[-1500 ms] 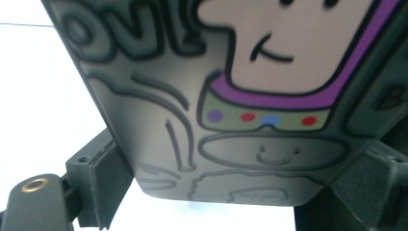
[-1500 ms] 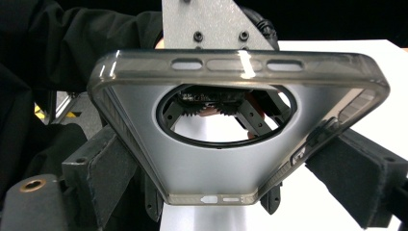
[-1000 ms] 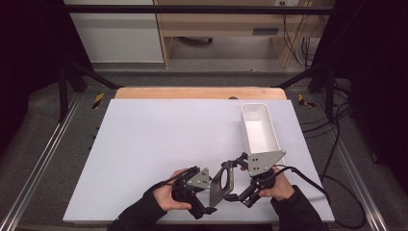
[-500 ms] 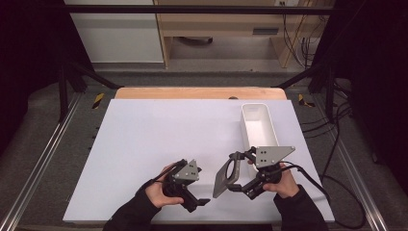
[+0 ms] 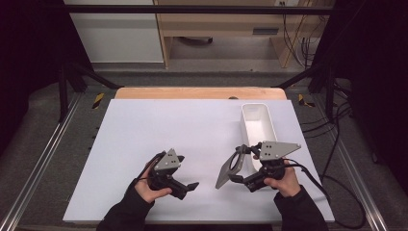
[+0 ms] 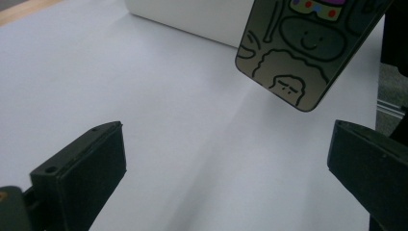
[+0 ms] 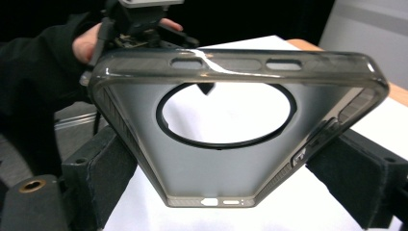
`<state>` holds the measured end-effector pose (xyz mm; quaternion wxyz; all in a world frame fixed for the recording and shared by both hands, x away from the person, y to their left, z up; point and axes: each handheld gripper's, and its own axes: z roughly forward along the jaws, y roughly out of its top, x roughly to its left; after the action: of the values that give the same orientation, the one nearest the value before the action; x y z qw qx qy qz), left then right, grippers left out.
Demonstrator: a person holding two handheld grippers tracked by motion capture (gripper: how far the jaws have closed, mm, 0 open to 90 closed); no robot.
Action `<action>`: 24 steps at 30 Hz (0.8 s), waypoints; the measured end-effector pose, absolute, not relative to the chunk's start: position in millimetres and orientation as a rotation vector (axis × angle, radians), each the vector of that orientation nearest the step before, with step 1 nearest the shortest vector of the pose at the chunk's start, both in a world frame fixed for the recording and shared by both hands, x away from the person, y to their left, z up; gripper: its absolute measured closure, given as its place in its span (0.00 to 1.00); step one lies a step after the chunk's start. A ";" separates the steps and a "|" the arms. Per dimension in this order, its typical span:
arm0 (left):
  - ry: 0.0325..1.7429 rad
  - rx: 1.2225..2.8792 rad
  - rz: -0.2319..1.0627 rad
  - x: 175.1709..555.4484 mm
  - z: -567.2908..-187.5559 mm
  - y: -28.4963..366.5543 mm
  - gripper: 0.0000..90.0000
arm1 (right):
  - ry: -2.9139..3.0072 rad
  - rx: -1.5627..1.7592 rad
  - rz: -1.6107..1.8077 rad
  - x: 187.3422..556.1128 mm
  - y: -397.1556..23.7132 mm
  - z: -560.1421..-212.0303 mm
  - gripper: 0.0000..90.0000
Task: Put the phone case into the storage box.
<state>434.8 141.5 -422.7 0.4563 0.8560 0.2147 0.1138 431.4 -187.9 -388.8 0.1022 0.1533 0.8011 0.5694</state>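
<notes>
High view: my right gripper [image 5: 239, 169] has the phone case [image 5: 230, 169] pinched between its jaws, lifted off the white bench [image 5: 159, 125], just left of the white bin [image 5: 256, 126]. A second ago both grippers were close together at the case; now my left gripper [image 5: 185, 186] has drawn away to the left and holds nothing, its jaws spread. I judge the hand-over finished: the case rides on the right gripper alone. The case's long axis runs from the camera-ring end, up by the gripper, down-left to its lower end near the bench; it is tilted, not flat.

Left gripper view: the jaws are wide apart with bare bench between them. The case [image 6: 308, 48] hangs above, decorated back facing me with cartoon drawings, one corner pointing down; the bin [image 6: 192, 17] lies behind.

Right gripper view: the jaws clamp the case's [image 7: 231, 130] two long edges. Open inside faces the camera, round cut-out central, port edge nearest, button edge farthest. The left hand [image 7: 89, 43] is beyond.
</notes>
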 end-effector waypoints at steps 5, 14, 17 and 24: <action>0.593 2.040 0.334 434.4 -422.4 157.3 0.00 | 2.335 0.492 1.676 431.2 -189.7 -387.2 0.13; 0.678 1.964 0.424 431.0 -425.0 187.8 0.00 | 2.282 0.553 1.656 430.6 -192.1 -384.1 0.13; 0.701 1.931 0.443 430.5 -425.9 198.6 0.00 | 2.266 0.564 1.667 429.7 -193.2 -381.9 0.13; 0.740 1.876 0.477 429.4 -429.4 223.2 0.00 | 2.244 0.574 1.654 428.1 -194.5 -376.5 0.13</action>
<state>429.4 223.2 -429.4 0.5093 0.7790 0.3074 0.1981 428.1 -194.5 -376.5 0.1470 0.1995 0.7799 0.5748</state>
